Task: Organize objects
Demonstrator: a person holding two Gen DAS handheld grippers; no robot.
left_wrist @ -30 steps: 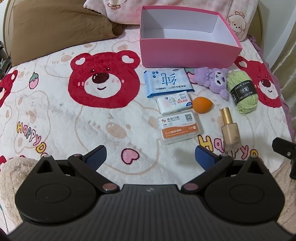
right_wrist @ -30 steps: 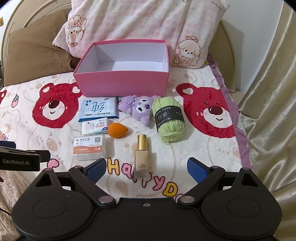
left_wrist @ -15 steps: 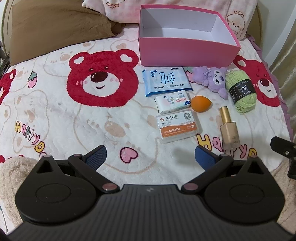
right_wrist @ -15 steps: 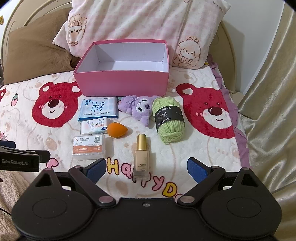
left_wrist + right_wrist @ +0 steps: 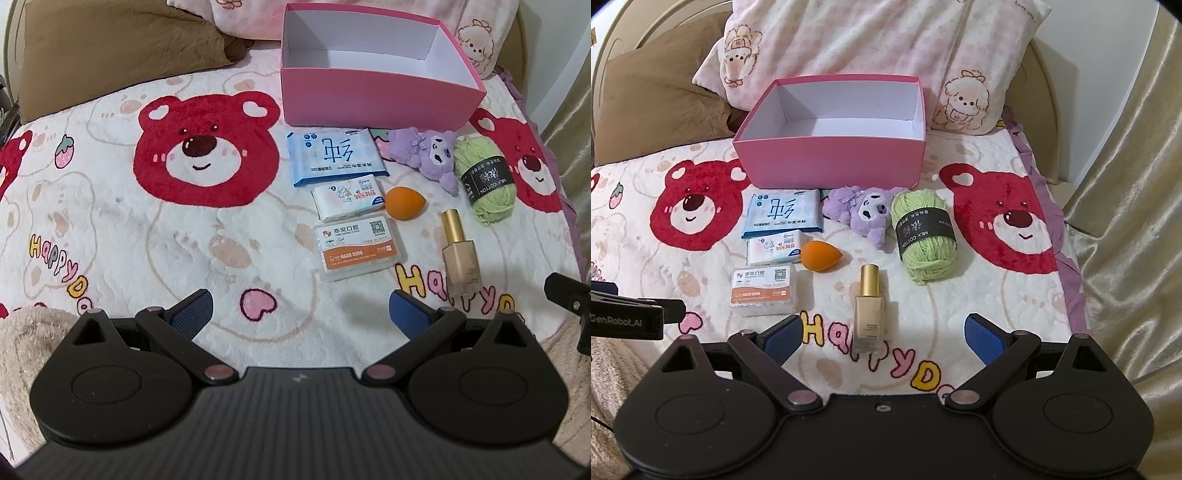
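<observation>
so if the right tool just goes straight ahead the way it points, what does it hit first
Probably the gold-capped beige foundation bottle, lying on the bear-print blanket just ahead between the open right tool's fingers; depth is uncertain.

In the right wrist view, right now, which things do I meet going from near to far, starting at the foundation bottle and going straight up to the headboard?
foundation bottle → orange makeup sponge → purple plush toy → pink box → pink checked pillow
</observation>
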